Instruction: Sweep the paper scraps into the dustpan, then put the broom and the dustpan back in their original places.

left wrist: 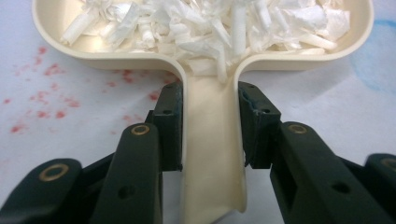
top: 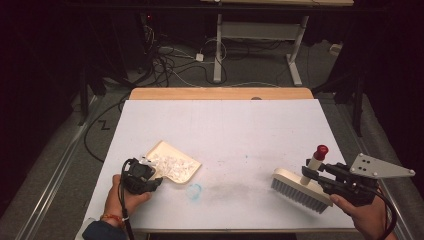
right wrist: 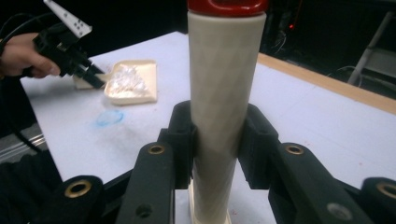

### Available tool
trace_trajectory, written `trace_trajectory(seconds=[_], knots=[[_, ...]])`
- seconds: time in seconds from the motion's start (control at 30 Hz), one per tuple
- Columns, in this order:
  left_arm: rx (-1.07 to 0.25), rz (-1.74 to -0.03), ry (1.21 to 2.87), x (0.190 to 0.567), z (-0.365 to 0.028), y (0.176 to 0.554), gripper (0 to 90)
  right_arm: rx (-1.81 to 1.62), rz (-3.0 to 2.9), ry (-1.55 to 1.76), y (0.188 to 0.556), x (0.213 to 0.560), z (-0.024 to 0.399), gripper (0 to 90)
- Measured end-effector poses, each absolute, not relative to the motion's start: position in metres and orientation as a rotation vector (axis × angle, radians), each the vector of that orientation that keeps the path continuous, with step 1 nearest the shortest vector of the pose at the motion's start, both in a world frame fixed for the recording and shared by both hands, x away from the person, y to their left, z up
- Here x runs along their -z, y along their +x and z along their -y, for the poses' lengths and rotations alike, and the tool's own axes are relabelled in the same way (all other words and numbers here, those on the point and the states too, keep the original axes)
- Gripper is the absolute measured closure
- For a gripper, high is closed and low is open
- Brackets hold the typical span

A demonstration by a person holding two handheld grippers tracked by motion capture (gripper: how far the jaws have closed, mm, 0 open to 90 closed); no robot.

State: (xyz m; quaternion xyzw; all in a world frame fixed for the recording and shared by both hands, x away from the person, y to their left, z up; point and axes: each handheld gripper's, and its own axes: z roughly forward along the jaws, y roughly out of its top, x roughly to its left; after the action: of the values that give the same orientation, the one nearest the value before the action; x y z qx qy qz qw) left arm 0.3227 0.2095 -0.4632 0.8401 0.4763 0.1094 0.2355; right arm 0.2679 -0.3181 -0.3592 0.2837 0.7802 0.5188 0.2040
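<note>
We work at a white-topped table (top: 225, 130), its wooden edge showing at twelve o'clock, with a sweep-up job that looks close to done. At eight o'clock on the table sits the cream dustpan (top: 172, 165), already heaped with white paper shreds (top: 172, 164). Our left gripper (top: 150, 177) is clamped on the dustpan's handle (left wrist: 212, 154), one pad pressed to each side of it, as the left gripper view makes plain. At four o'clock our right gripper (top: 311, 172) grips the cream, red-capped handle (right wrist: 219, 93) of the hand brush (top: 300, 190), jaws tight around the shaft. The brush is tilted, its pale bristles (top: 299, 194) touching or just above the tabletop; we cannot tell which. It is well apart from the pan. Between the two, near six o'clock, lies a faint blue ring mark (top: 194, 191) and a grey smudge. We see no loose shreds left on the sheet, so we judge the sweeping finished. What seems left is to carry the loaded pan away level and to set the brush down.
</note>
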Motion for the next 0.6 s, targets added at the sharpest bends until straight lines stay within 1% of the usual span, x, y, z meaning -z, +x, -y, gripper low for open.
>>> trace_trajectory(seconds=[0.1, 0.3, 0.43, 0.5, 0.57, 0.6], knots=[[-0.336, -1.339, 2.282, 0.464, -0.214, 0.324, 63.2, -1.440, -2.202, 0.792, 0.270, 0.362, 0.317, 70.4], [-0.367, -1.427, 2.218, 0.466, -0.224, 0.329, 63.2, -1.451, -2.272, 0.811, 0.283, 0.368, 0.315, 70.4], [-0.379, -1.464, 2.180, 0.468, -0.225, 0.334, 63.2, -1.448, -2.302, 0.810, 0.294, 0.371, 0.312, 70.3], [-0.363, -1.473, 2.166, 0.471, -0.223, 0.335, 63.1, -1.453, -2.312, 0.820, 0.300, 0.371, 0.313, 70.2], [-0.337, -1.472, 2.142, 0.472, -0.220, 0.334, 60.2, -1.431, -2.293, 0.847, 0.306, 0.371, 0.315, 69.1], [-0.338, -1.473, 2.142, 0.473, -0.218, 0.333, 56.3, -1.424, -2.291, 0.859, 0.310, 0.371, 0.315, 68.8]])
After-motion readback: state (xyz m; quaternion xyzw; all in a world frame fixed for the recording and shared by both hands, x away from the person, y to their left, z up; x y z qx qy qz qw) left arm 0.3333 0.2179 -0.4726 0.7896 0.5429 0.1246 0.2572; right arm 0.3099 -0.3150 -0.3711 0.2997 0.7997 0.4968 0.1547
